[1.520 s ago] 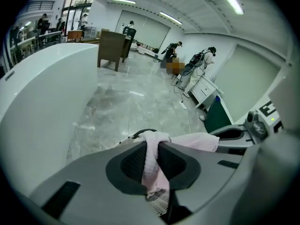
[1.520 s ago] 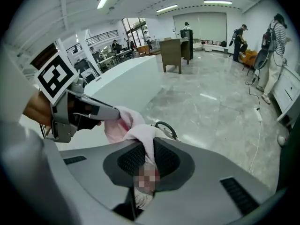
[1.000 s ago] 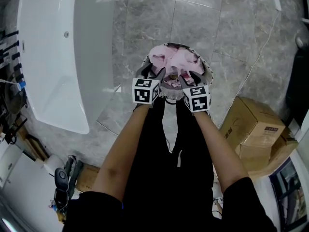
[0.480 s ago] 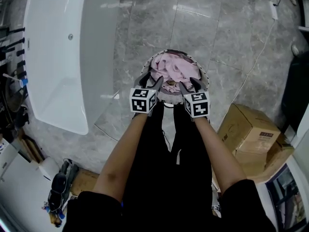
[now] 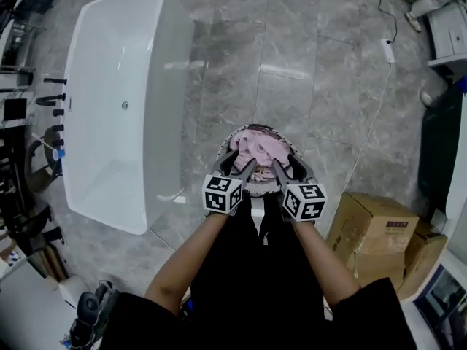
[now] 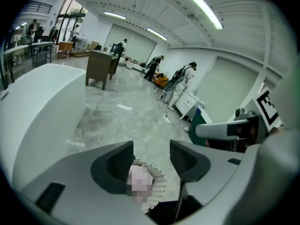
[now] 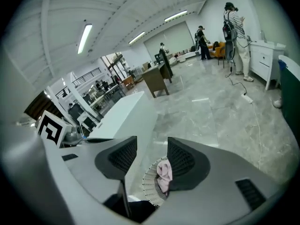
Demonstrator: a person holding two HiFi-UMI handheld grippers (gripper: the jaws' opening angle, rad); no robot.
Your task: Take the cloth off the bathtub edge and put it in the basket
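The pink cloth (image 5: pixel 260 150) is seen bunched inside the basket (image 5: pixel 235 134), which stands well apart from the bathtub (image 5: pixel 117 108). Both grippers are held just over the basket's near rim, so the cloth lies ahead of and below them, about equally near to each. The left gripper (image 5: pixel 237 165) is spread wide with nothing between its jaws. The right gripper (image 5: pixel 287 168) has just been opening and is likewise empty. No long axis or heading can be made out in the crumpled heap.

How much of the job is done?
Done: the pink cloth lies in the basket, and the bathtub edge is bare. In hand: nothing; the left gripper is open and empty; the right gripper has just been opening its jaws, empty too. Left: nothing.
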